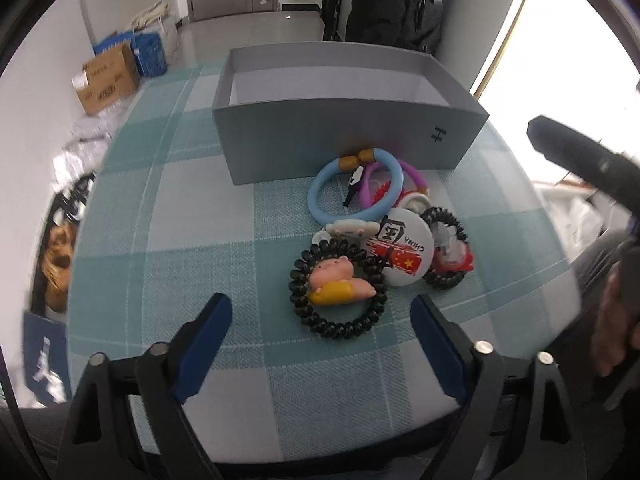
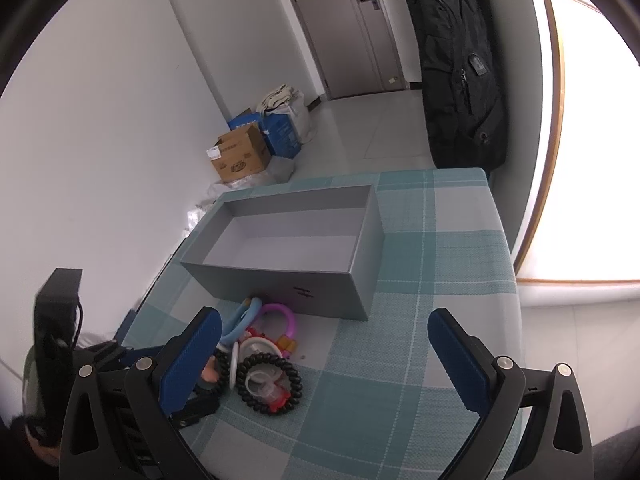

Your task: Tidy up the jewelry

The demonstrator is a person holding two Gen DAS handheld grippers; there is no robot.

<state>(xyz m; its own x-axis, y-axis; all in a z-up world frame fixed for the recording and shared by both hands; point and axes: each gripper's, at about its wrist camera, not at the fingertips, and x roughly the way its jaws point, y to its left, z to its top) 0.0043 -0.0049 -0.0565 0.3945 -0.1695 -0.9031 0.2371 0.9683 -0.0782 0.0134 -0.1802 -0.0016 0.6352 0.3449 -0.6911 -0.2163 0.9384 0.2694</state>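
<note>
Left wrist — hair tie (image 1: 338,286) (pig charm) ahead of claw (image 1: 324,316)

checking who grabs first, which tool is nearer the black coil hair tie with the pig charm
Left. The left tool hangs open right over the pig hair tie, a finger either side. The right tool is open off to the side; that tie sits behind its left finger.

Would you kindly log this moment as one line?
left gripper: open, over pig hair tie | right gripper: open, empty | grey box: empty
</note>
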